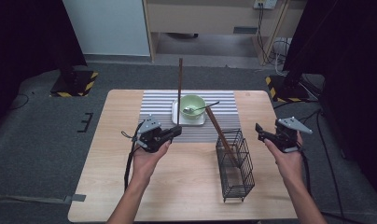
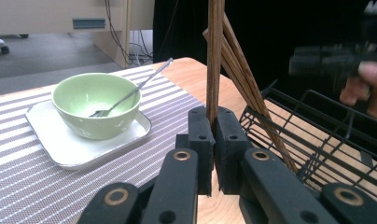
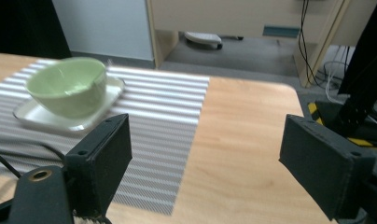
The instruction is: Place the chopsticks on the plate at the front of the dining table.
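Note:
My left gripper (image 1: 176, 131) is shut on a long brown chopstick (image 1: 179, 88) and holds it upright over the front edge of the striped mat (image 1: 224, 105). In the left gripper view the pads (image 2: 200, 135) pinch the chopstick (image 2: 214, 60) near its lower end. More brown chopsticks (image 1: 219, 130) lean in a black wire basket (image 1: 235, 163) to the right of it. My right gripper (image 1: 261, 132) hovers open past the basket's right side, and the right gripper view shows nothing between its jaws (image 3: 210, 149).
A light green bowl (image 1: 192, 103) with a metal fork (image 2: 130, 91) stands on a white square plate (image 1: 176, 114) on the mat. The wooden table (image 1: 112, 154) has bare room at front left. Floor stands and cables lie beyond the far corners.

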`<state>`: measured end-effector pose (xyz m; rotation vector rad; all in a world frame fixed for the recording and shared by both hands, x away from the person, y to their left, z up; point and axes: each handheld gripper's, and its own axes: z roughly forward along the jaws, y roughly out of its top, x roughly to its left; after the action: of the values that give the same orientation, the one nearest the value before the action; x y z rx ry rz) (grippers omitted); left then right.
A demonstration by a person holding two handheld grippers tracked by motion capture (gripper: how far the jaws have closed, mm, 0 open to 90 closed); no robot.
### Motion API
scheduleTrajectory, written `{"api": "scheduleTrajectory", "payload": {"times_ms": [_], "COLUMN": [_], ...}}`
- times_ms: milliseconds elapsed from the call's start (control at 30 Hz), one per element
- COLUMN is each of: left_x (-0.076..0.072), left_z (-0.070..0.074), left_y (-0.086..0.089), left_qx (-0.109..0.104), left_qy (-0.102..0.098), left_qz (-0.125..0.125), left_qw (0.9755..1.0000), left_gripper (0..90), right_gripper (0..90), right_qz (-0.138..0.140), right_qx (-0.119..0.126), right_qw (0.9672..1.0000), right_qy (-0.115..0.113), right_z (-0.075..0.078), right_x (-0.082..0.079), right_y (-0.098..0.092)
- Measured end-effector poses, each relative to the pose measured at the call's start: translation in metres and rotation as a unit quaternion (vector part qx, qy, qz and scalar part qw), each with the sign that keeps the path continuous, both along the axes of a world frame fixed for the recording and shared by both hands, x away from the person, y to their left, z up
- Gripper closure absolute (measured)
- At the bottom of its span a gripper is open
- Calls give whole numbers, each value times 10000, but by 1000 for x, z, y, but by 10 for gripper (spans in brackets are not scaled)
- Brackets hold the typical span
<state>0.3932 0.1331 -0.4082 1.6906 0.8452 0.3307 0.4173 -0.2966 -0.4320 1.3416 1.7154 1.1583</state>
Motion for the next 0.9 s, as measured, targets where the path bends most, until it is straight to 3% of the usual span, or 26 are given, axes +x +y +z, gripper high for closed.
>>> {"api": "scheduleTrajectory", "payload": {"times_ms": [333,467,700,900], "left_x": [9,14,20,27], "left_z": [17,24,36,41], "left_y": [-7,-11,-20,-22], "left_qx": [96,121,93,146], "left_qy": [-63,-95,-143,-134], "left_qz": [182,236,344,486], "left_qw": [9998,9996,9993,9986], "left_gripper": [861,861,861,861], "right_gripper": [136,122,118,119], "right_qz": [-168,-228,-254,-204], "right_qx": [-72,-174,-547,-565], "right_qw": [9972,9950,9916,9892], "right_qy": [729,952,1146,1338], "right_z": [-67,-83,-100,-104], "right_x": [-5,-6,-7,-6], "right_y": [-9,-11,-9,-5]}}
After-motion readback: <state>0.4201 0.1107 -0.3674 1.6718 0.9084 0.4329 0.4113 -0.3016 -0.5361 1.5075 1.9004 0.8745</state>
